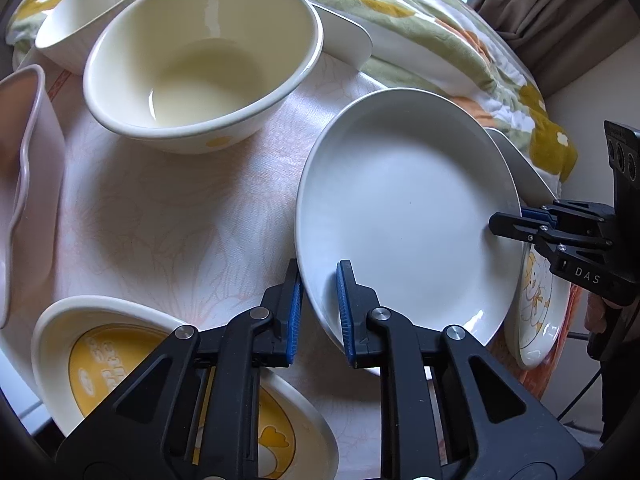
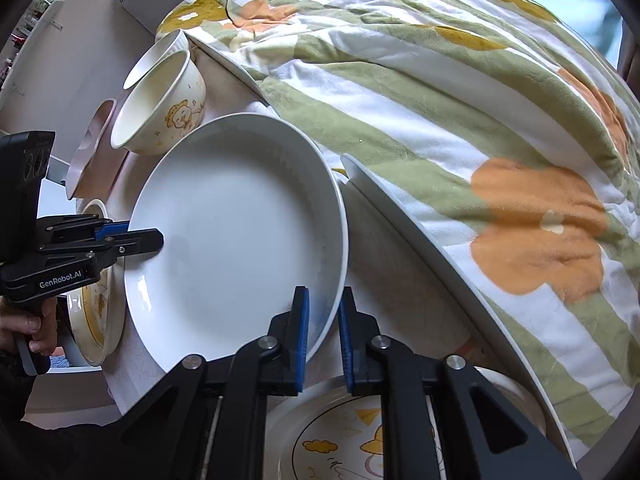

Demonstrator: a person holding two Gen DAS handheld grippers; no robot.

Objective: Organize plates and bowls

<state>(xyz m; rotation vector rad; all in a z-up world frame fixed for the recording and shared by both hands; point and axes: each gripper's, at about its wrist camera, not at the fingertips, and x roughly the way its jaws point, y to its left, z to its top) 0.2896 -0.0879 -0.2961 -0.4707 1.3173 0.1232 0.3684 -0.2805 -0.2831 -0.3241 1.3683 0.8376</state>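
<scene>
A plain white plate (image 1: 404, 216) is tilted above the table, held at two opposite edges. My left gripper (image 1: 318, 312) straddles its near rim, jaws closed on it. My right gripper (image 1: 520, 220) pinches the far right rim. In the right wrist view the same plate (image 2: 236, 236) is gripped by my right gripper (image 2: 323, 340) at its near rim and by my left gripper (image 2: 140, 236) at its left rim. A large cream bowl (image 1: 204, 56) stands behind. A yellow-patterned plate (image 1: 100, 352) lies under my left gripper. A duck-print plate (image 1: 536, 304) lies under the white plate.
A ribbed white bowl (image 1: 96, 8) and a pink wavy dish (image 1: 28, 168) stand at the left. A white tray edge (image 1: 348, 36) and a flowered quilt (image 2: 440, 100) lie behind. Another cartoon plate (image 2: 352, 440) sits below my right gripper.
</scene>
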